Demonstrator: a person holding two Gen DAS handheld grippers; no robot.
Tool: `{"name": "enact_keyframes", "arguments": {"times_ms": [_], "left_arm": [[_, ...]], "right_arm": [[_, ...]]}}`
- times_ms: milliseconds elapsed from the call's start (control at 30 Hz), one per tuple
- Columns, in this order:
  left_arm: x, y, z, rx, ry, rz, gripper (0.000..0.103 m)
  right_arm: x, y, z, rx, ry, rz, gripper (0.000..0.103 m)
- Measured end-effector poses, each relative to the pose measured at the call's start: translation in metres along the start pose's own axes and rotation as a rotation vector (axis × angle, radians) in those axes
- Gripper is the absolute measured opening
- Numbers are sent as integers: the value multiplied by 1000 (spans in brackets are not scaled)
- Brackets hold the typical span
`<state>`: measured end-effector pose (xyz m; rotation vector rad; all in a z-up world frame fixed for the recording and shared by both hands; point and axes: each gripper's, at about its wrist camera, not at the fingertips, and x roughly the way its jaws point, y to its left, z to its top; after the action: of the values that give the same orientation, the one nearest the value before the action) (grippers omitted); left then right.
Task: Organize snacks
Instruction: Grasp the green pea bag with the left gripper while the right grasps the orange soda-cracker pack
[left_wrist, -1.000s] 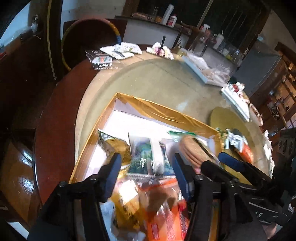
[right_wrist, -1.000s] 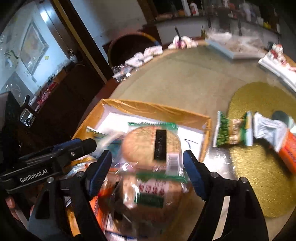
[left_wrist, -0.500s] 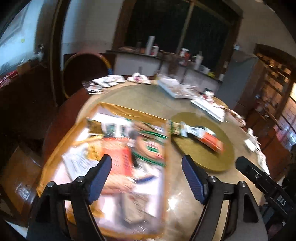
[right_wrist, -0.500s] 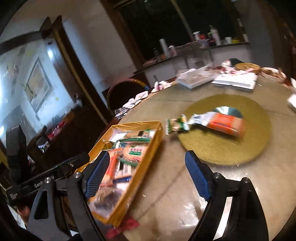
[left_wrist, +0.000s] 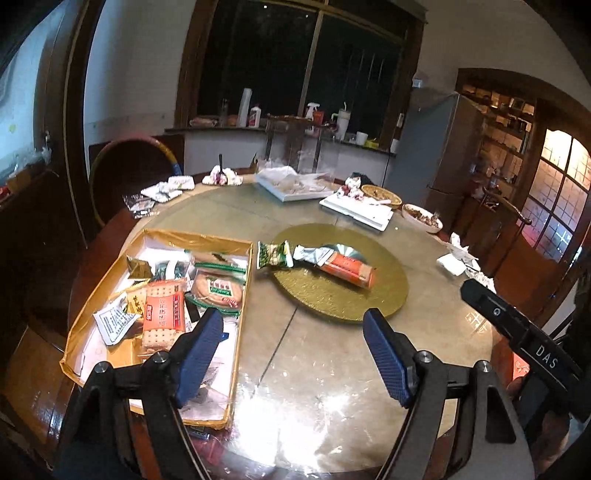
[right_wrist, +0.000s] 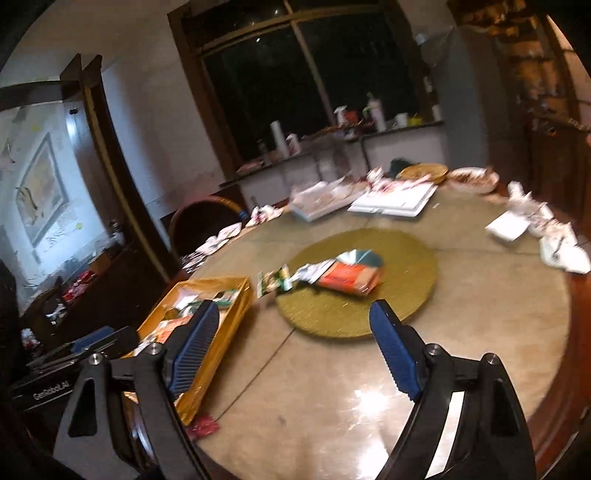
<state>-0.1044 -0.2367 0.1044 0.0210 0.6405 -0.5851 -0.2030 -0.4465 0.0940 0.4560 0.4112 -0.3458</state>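
Both grippers hang above the counter (left_wrist: 332, 369) with jaws spread wide and nothing between them: the left gripper (left_wrist: 291, 354) has the gold box (left_wrist: 236, 325) beneath and beside its left finger, and the right gripper (right_wrist: 291, 347) sits just right of that box. Most snacks lie heaped inside the box, a red cracker pack (left_wrist: 164, 310) and a round biscuit pack (left_wrist: 218, 290) on top. Ahead of both grippers, two snacks lie outside it: a green packet (left_wrist: 273, 254) at the near left edge of the gold mat (left_wrist: 351, 302), touching an orange packet (left_wrist: 347, 271) lying on the mat. Likely hazards: a crinkled foil end slipping from a shallow pinch; the touching pair dragged together; the orange packet's open end spilling if tilted; a packet dropped onto the heap sliding over the low wall.
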Motion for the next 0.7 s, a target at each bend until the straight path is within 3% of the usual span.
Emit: {"name": "enact_keyframes", "arguments": {"times_ms": [133,333,533,700], "left_arm": [[-3,-15,1,20,-15,2,78],[7,-29,6,57,-19,14,78],[36,-27,15,41,10,24,78],[59,-22,36,67,6,43,78]], "right_arm": [[-20,-4,8,-56,-53,-86,84],[-19,-17,19,-96,-74,-109,84],[12,-27,32,-159,-59,-132,84],[67,-39,52,-225,16,-129,84]]}}
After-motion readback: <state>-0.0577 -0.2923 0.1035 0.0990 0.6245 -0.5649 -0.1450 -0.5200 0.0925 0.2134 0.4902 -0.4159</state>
